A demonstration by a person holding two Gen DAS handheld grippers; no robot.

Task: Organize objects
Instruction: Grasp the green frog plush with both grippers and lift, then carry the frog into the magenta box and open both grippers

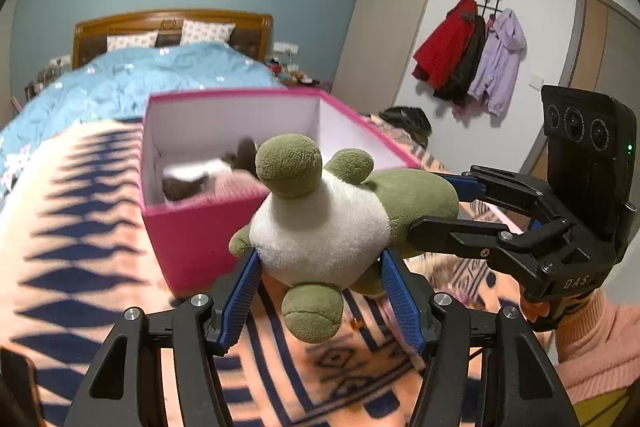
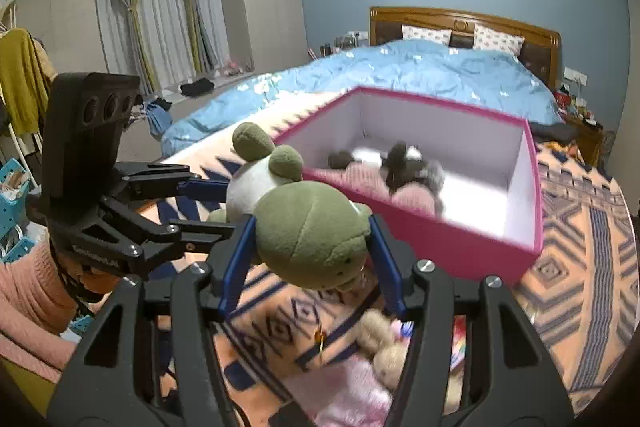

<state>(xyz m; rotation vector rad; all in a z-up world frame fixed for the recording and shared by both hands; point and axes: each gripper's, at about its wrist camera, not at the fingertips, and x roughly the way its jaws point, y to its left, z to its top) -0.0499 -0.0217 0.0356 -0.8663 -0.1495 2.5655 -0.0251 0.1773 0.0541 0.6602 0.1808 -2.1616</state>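
Observation:
A green and white plush turtle (image 1: 324,223) hangs in the air above the patterned blanket, just in front of the pink box (image 1: 192,239). My left gripper (image 1: 320,263) is shut on its white belly. My right gripper (image 1: 444,203) comes in from the right and is shut on its green head. In the right wrist view the head (image 2: 312,235) sits between my right gripper's (image 2: 312,227) blue pads, and the left gripper (image 2: 212,207) holds the body from the left. The pink box (image 2: 460,251) holds a dark and pink plush toy (image 2: 404,171).
The orange and navy patterned blanket (image 1: 80,259) covers the foot of a bed with a blue duvet (image 1: 152,75). A beige plush in pink clothes (image 2: 376,355) lies on the blanket under my right gripper. Coats (image 1: 472,51) hang on the right wall.

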